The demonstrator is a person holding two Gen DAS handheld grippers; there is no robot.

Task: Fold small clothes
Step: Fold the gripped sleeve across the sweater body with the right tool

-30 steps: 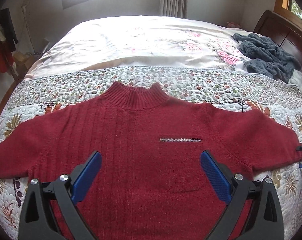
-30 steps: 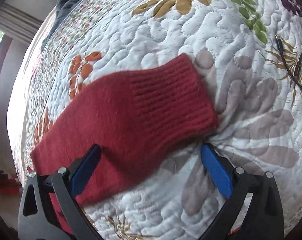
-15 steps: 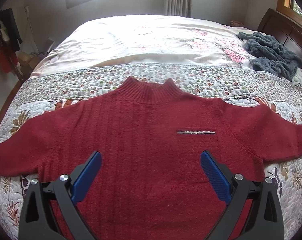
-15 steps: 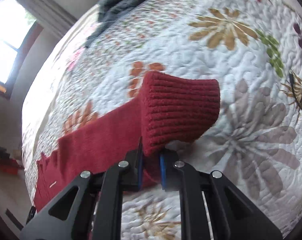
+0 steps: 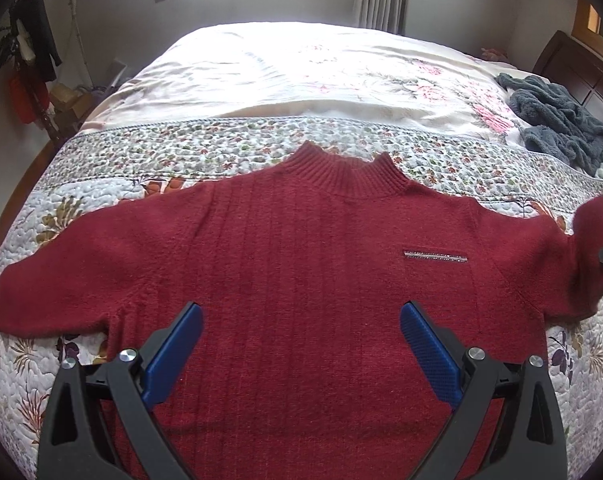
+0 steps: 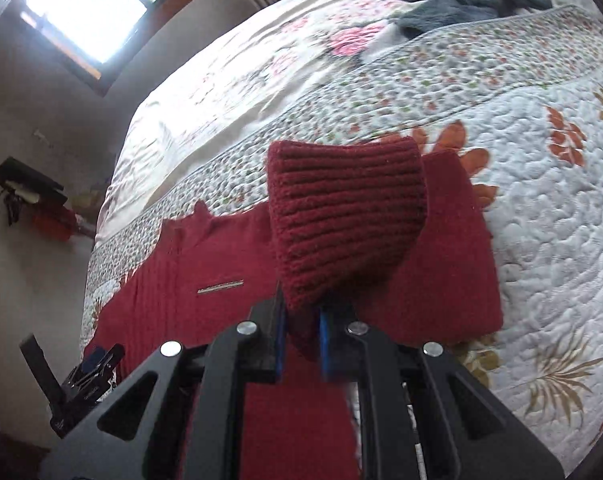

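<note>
Sweater: red sweater (image 5: 301, 280) lies flat, front up, on the floral quilt (image 5: 261, 148) of the bed.
Right gripper (image 6: 303, 334): pressed together on the ribbed cuff (image 6: 345, 216), sleeve end raised off the quilt.
Left gripper (image 5: 301, 356): spread wide, empty, above the sweater's lower body.
Far corner: grey blanket (image 5: 557, 120), crumpled.

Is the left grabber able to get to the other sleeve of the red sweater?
Probably yes. The left gripper hangs open over the sweater's body, and the free sleeve lies flat on the quilt with nothing on it or in between.
</note>
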